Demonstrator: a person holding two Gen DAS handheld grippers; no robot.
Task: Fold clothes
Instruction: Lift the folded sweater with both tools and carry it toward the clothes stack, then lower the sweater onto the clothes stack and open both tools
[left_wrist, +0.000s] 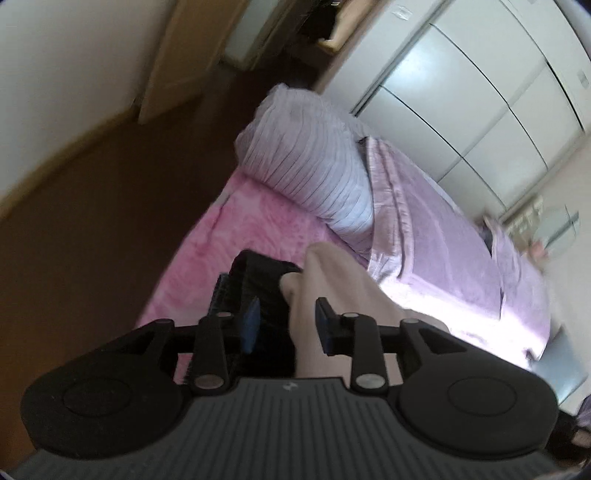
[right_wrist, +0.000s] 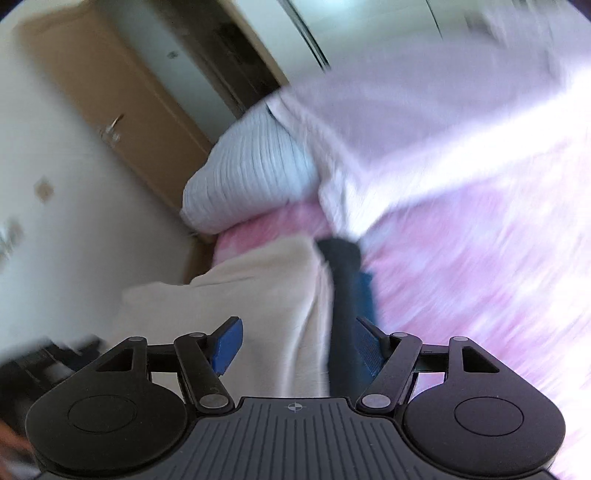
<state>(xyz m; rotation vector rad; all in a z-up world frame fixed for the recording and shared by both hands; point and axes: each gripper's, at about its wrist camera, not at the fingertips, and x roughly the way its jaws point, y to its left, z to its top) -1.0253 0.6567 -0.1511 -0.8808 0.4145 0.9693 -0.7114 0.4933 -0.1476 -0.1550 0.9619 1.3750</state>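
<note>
While its 2 blue-padded fingers stand apart, the left gripper (left_wrist: 286, 325) has a fold of the pale beige soft-fabric garment (left_wrist: 325, 306) running up between them, the cloth passing close to the right-hand pad, though I cannot tell whether it touches. Just beyond the left-hand pad sits the other tool's black body. Seen from the right wrist, the right gripper (right_wrist: 295, 347) also has its fingers spread, with the same beige garment (right_wrist: 258, 295) draped between them and a dark, blurred finger of the other tool crossing beside the right pad. Beneath both tools lies the fluffy pink blanket (left_wrist: 236, 236) covering the bed. Farther out, a plump lilac striped pillow (left_wrist: 306, 162) rests on the blanket, beside a smooth lavender quilt (left_wrist: 443, 236). Beyond the bed stand white wardrobe doors (left_wrist: 480, 92) and a brown wooden door (right_wrist: 122, 110); much of the right view is motion-blurred.
</note>
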